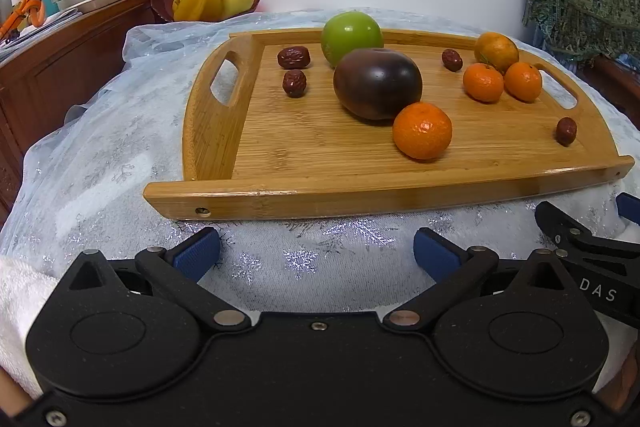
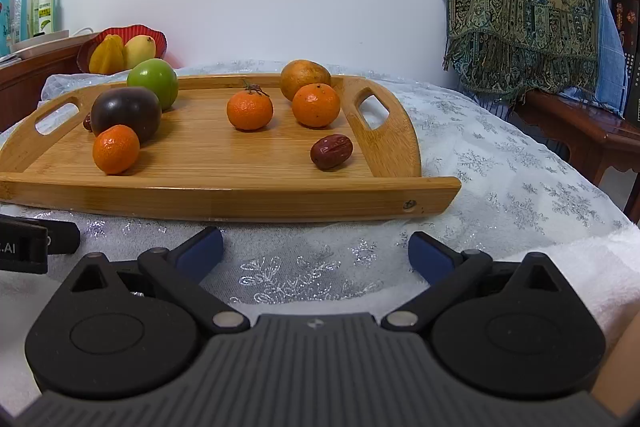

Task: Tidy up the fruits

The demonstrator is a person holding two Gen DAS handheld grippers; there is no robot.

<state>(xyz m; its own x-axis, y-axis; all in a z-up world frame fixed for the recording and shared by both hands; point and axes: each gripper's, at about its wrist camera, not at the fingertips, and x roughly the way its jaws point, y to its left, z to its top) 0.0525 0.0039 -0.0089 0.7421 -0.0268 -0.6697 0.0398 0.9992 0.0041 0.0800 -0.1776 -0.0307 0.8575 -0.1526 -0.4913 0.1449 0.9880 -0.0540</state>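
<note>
**Loose fruit on a tray, both tongs wide and empty**

The fruit lies scattered on the bamboo tray (image 1: pixel 400 183): a green apple (image 1: pixel 351 37) at the back, a dark plum (image 1: pixel 377 83) touching a mandarin (image 1: pixel 422 131) in front of it, three more oranges (image 1: pixel 498 71) clustered at the right end, and red dates (image 1: pixel 294 69) strewn about. Being round, they would likely roll if nudged; lifting the plum could free the mandarin leaning on it. The small wrinkled dates may slip from a loose pinch. The tray sits on a soft, cloth-covered counter (image 2: pixel 500 167), so pressing down could tip it.

The left tongs (image 1: pixel 316 253) and right tongs (image 2: pixel 316 253) hover short of the tray's near rim, both spread wide, gripping and touching nothing.
</note>
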